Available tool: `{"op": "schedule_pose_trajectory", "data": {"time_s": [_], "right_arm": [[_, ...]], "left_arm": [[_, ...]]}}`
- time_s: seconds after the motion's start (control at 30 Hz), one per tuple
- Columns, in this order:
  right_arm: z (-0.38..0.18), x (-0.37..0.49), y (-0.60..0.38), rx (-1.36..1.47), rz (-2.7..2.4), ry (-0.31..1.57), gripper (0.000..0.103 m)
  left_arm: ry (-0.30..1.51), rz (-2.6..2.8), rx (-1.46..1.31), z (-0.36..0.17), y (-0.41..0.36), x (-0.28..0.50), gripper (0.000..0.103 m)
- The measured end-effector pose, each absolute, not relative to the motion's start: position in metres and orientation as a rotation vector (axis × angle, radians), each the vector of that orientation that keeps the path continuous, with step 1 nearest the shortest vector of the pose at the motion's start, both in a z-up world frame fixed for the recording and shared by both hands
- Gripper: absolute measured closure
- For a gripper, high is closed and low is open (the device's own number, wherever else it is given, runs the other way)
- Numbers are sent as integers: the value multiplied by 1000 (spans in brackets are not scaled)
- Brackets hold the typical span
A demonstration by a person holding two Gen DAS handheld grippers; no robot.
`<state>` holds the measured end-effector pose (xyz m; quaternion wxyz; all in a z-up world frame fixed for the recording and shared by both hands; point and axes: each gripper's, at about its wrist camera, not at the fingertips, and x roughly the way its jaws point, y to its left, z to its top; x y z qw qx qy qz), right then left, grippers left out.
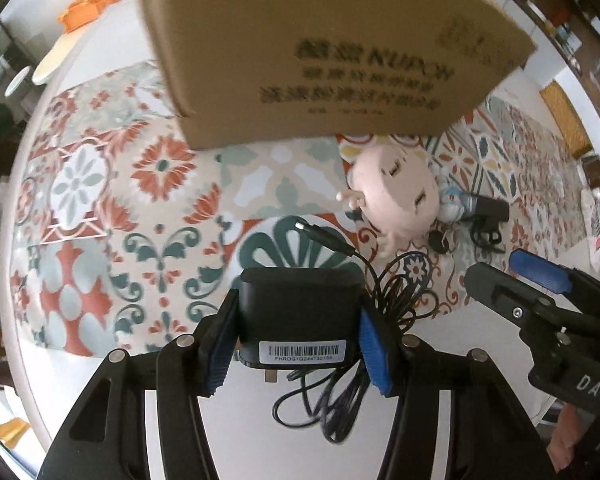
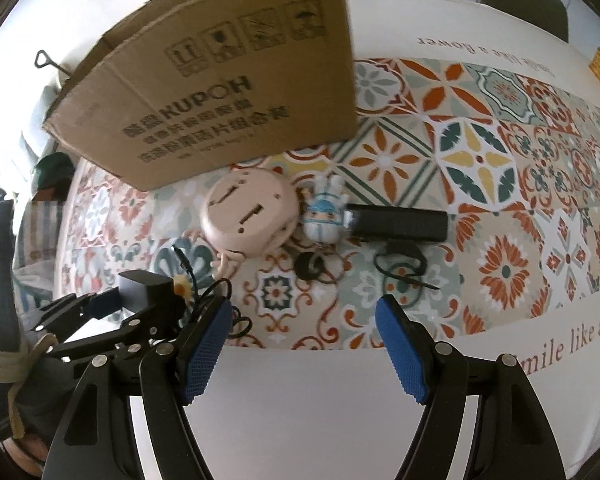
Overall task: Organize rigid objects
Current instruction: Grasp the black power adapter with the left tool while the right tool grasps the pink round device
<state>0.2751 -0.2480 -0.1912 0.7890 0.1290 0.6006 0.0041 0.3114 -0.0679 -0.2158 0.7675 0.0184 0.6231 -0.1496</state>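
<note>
Black power adapter clamped between the left jaws — cable dangling.

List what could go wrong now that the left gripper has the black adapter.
1. The adapter's cable dangles in loose loops under the left gripper and may snag the pink figure on the way to the cardboard box.
2. The pads grip only the power adapter sides, so it could slip.
</note>
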Motion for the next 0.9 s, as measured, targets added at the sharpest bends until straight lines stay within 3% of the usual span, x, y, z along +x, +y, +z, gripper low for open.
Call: {"op": "schedule_pose_trajectory", "data": {"time_s": [0.37,0.9], "right_arm": [[-180,308,-226,254,111,1241,29],[-206,353,-197,114,141,1266,29]], "left_arm": [[1292,-242,-30,-194,-35,306,49],[1296,-191,-86,-211,-26,326,49]]}}
